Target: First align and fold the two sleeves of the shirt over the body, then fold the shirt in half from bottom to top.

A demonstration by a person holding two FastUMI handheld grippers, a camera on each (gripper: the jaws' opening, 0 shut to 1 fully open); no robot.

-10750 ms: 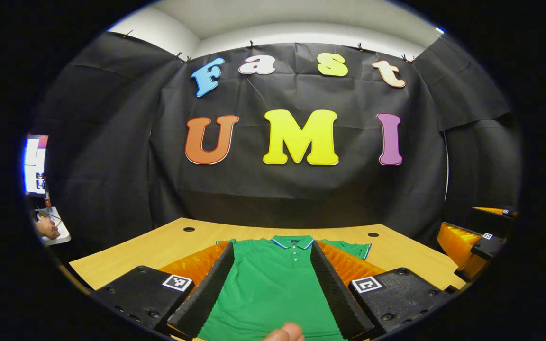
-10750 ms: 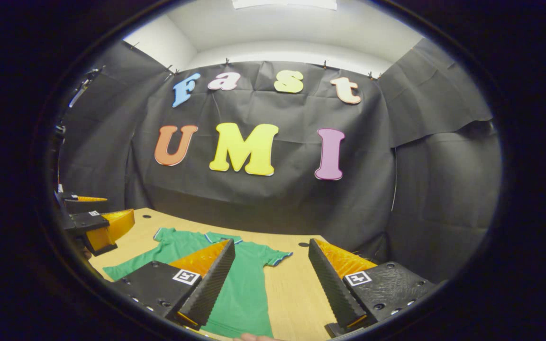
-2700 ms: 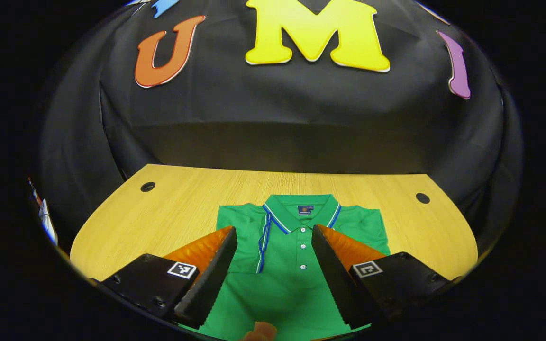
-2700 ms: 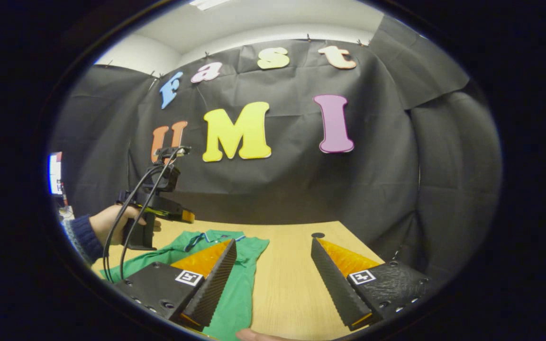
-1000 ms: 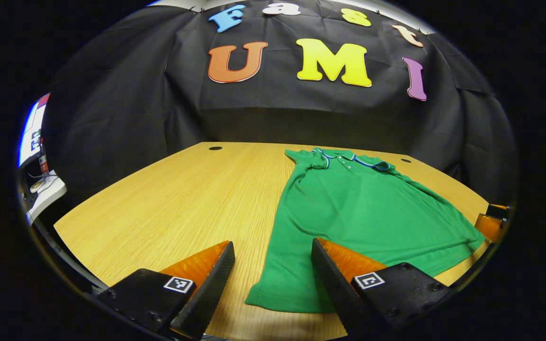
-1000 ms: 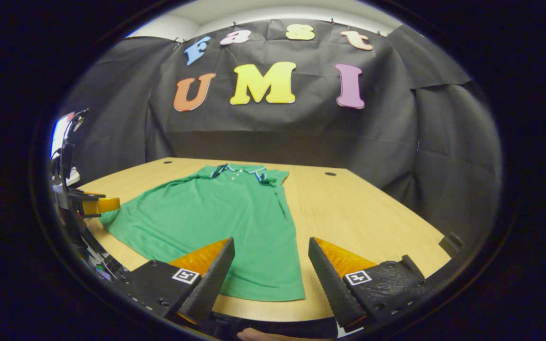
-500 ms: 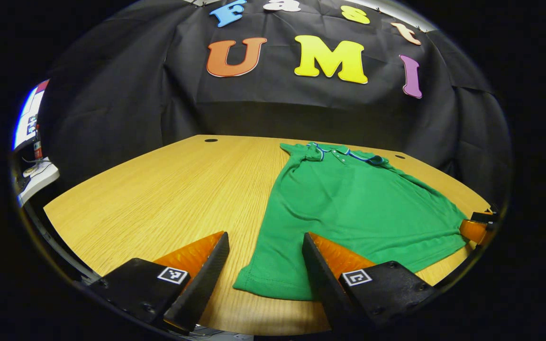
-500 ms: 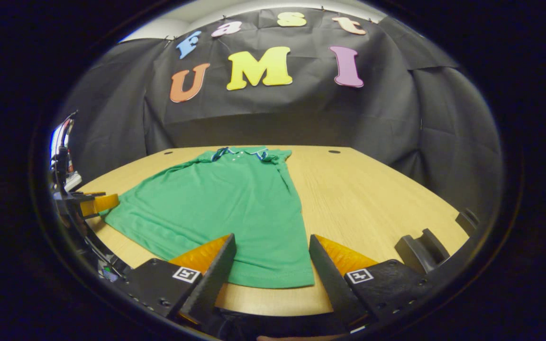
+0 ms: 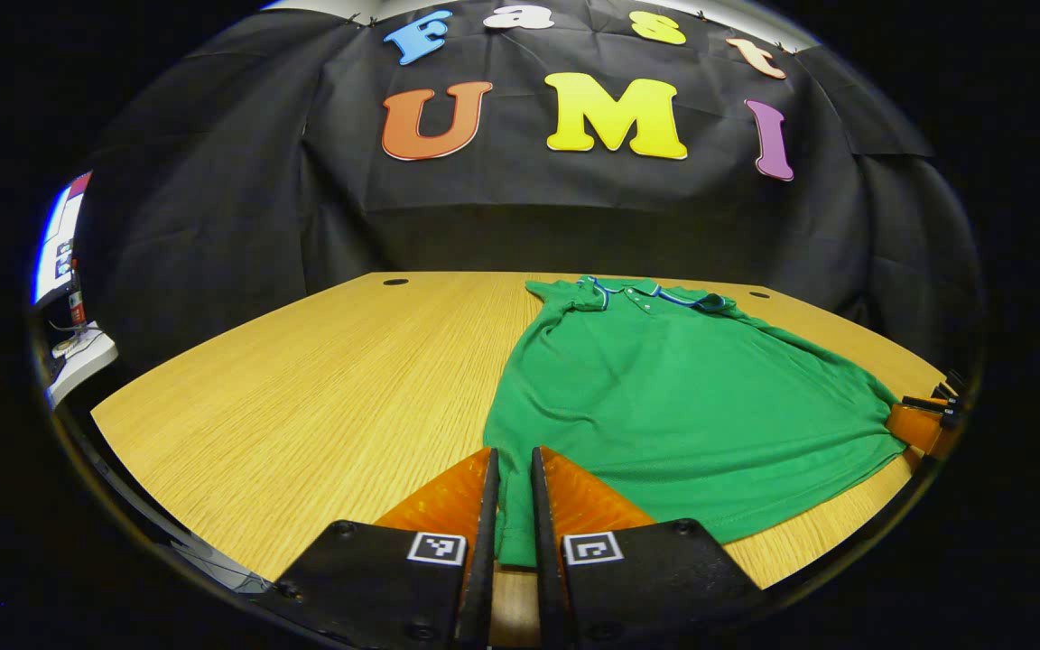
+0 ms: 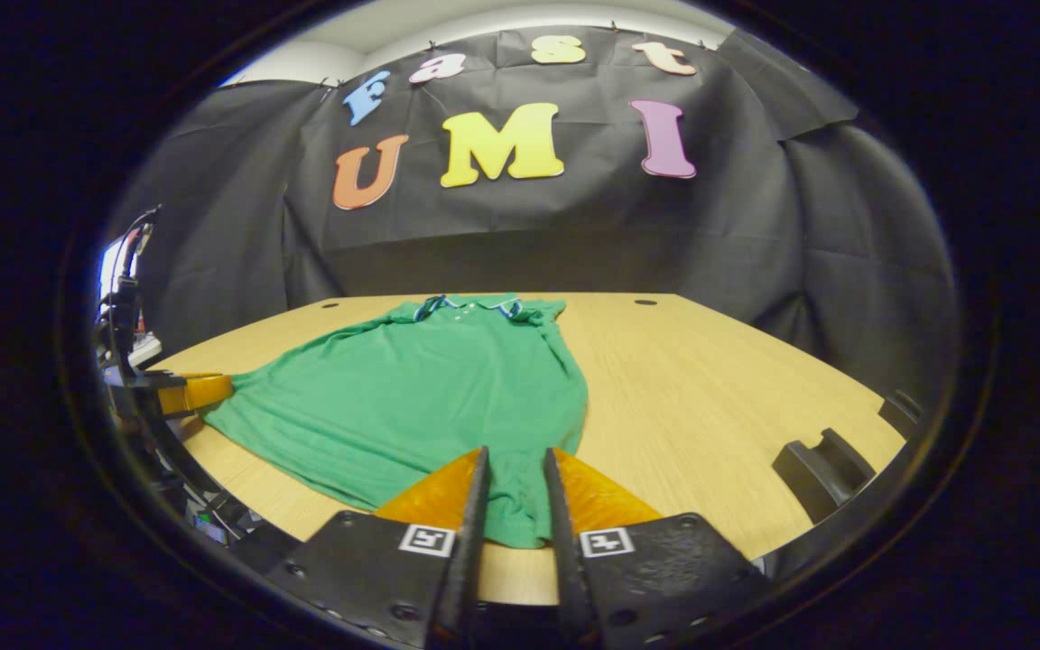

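The left gripper is pinching the near left corner of the green shirt, its jaws drawn close together with the hem's fabric clamped between them. The right gripper is doing the same at the shirt's near right corner, its jaws narrowed onto the hem cloth. In the left gripper view the right gripper is showing at the shirt's far hem corner; in the right gripper view the left gripper is sitting at the opposite hem corner. The shirt is lying flat on the wooden desk, collar pointing away toward the booth's wall, both sleeves folded in over the body. A dark bracket-like thing is sitting on the desk, well to the right of the shirt. A white object is lying beyond the desk's left edge, far from the shirt.
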